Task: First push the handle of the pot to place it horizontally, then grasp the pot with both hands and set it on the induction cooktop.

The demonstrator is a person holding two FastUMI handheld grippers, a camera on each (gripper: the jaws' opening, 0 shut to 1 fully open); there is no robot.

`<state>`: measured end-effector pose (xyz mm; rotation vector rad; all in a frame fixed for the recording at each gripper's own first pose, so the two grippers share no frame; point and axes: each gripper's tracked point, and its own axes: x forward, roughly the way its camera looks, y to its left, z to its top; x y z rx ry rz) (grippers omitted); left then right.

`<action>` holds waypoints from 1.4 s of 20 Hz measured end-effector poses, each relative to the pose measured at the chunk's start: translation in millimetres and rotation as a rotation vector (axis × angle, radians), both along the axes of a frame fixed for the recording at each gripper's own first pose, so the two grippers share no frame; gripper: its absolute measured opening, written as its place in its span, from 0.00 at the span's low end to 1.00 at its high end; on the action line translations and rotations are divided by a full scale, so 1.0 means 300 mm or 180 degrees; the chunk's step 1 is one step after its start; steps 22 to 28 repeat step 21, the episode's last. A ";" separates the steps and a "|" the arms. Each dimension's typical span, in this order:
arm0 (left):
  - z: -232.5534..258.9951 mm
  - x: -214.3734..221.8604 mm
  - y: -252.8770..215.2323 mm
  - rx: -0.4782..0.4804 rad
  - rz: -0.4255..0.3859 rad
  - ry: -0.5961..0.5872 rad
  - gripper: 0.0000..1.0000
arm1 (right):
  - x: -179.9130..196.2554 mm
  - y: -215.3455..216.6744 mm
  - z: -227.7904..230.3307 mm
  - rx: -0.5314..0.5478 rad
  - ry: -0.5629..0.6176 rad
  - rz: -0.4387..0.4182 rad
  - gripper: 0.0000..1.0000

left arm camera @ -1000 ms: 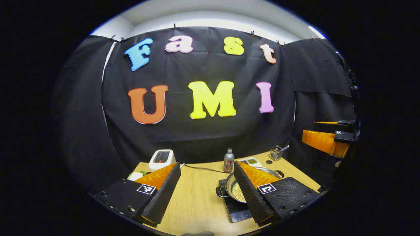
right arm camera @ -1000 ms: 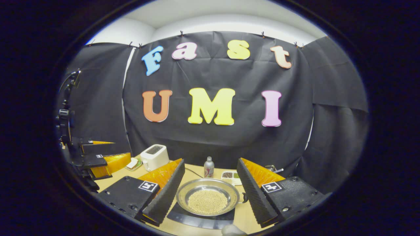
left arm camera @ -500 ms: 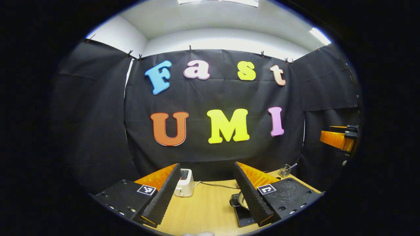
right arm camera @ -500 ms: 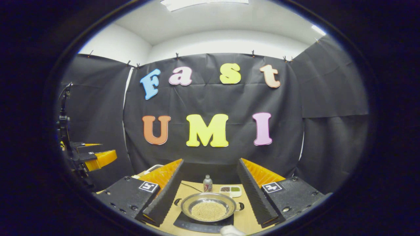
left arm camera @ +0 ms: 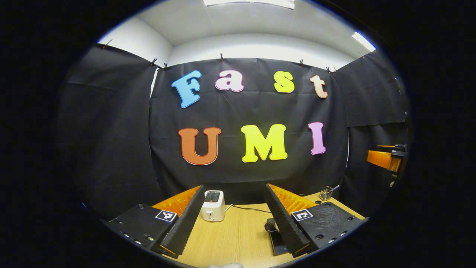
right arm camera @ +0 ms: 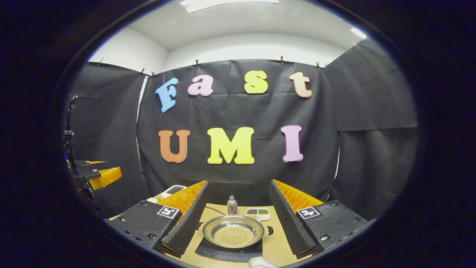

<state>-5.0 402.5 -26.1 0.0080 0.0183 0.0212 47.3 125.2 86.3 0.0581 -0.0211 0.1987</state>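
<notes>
Sitting on induction cooktop (right arm camera: 228,254): pot (right arm camera: 233,232) | contents: pale grains (right arm camera: 233,236)

From the right gripper view, my right claw (right arm camera: 238,219) is spread wide above the bench (right arm camera: 277,247), with nothing between its fingers. Below that gap the pot (right arm camera: 233,235) sits on the induction cooktop (right arm camera: 227,254), taking up the near middle. Behind it a small bottle (right arm camera: 232,205) and a divided dish (right arm camera: 257,213) stand close together by the wall. From the left gripper view, my left claw (left arm camera: 234,219) is also spread apart over a bare stretch of wood; a toaster (left arm camera: 213,206) and its cord (left arm camera: 245,208) block the far end, a utensil cup (left arm camera: 326,193) the far right corner.
</notes>
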 end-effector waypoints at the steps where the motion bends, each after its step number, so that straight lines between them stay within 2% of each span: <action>1: -0.005 -0.008 0.001 0.0003 0.0003 0.0024 0.96 | -0.001 0.002 0.000 -0.0011 0.0004 -0.0006 1.00; 11: -0.010 -0.022 -0.015 -0.0013 -0.0037 0.0068 0.96 | -0.011 -0.002 -0.011 0.0026 0.0034 -0.0034 1.00; 21: -0.017 -0.020 -0.064 -0.0038 -0.0206 0.0113 0.96 | -0.030 -0.023 -0.018 0.0024 0.0061 -0.0135 1.00; 28: -0.017 -0.020 -0.064 -0.0038 -0.0206 0.0113 0.96 | -0.030 -0.023 -0.018 0.0024 0.0061 -0.0135 1.00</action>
